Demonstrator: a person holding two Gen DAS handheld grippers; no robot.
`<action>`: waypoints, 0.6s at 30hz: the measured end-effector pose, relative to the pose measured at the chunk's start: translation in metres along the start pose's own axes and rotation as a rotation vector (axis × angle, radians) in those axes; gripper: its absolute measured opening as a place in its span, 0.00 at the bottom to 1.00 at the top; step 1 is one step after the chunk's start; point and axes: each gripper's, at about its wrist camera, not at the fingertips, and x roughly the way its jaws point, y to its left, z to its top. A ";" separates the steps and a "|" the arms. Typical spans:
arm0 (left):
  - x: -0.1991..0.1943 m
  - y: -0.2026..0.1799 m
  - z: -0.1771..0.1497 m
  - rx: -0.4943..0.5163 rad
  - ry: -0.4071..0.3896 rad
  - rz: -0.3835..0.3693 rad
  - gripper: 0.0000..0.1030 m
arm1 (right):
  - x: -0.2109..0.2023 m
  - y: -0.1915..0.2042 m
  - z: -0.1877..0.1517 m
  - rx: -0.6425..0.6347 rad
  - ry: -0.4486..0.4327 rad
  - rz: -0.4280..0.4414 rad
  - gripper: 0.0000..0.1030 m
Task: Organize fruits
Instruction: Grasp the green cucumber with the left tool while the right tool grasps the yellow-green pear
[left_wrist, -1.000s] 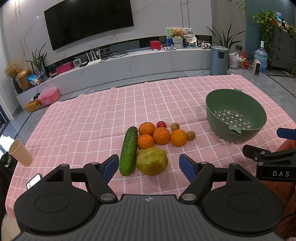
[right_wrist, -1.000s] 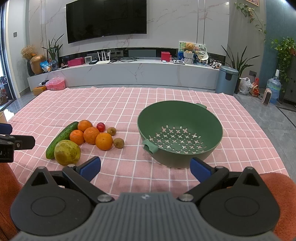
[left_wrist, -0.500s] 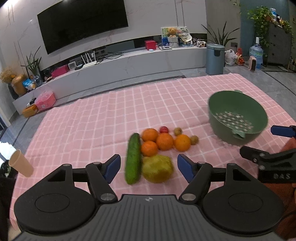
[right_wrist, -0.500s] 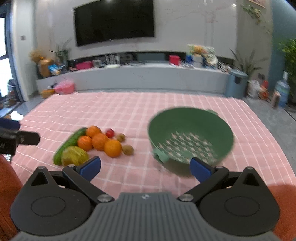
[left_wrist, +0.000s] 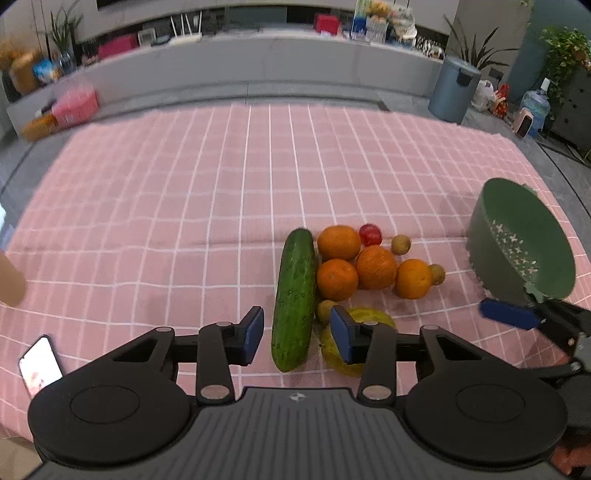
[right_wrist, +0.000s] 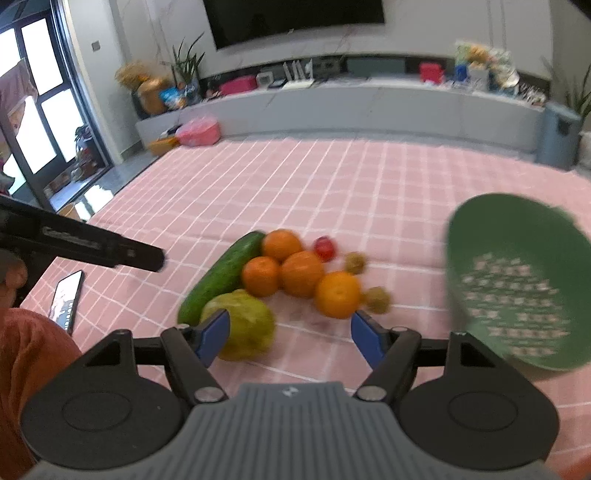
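Observation:
A cucumber (left_wrist: 294, 295), several oranges (left_wrist: 376, 266), a yellow-green round fruit (left_wrist: 373, 317), a small red fruit (left_wrist: 370, 234) and small brown fruits (left_wrist: 400, 244) lie together on the pink checked cloth (left_wrist: 184, 206). A green colander (left_wrist: 524, 243) stands to their right. My left gripper (left_wrist: 297, 338) is open, its fingers either side of the cucumber's near end, apart from it. My right gripper (right_wrist: 290, 336) is open and empty, close in front of the yellow-green fruit (right_wrist: 245, 325) and an orange (right_wrist: 337, 294). The cucumber (right_wrist: 221, 277) and the colander (right_wrist: 517, 280) also show there.
A phone (left_wrist: 38, 365) lies on the cloth at the near left, also in the right wrist view (right_wrist: 68, 295). A paper cup (left_wrist: 9, 280) stands at the left edge. A long low cabinet (left_wrist: 258, 62) and a bin (left_wrist: 452, 92) are beyond the table.
Both grippers have moved forward and down toward the fruit pile. The left fingers have narrowed and now straddle the cucumber's near end. The right gripper has swung left, toward the fruit.

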 end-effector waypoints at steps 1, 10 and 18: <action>0.005 0.001 0.001 -0.004 0.009 0.001 0.48 | 0.009 0.003 0.002 0.016 0.021 0.016 0.68; 0.052 0.019 0.008 -0.048 0.075 -0.037 0.51 | 0.066 0.024 0.003 0.079 0.145 0.062 0.74; 0.079 0.027 0.009 -0.081 0.110 -0.078 0.52 | 0.090 0.027 0.002 0.083 0.188 0.079 0.67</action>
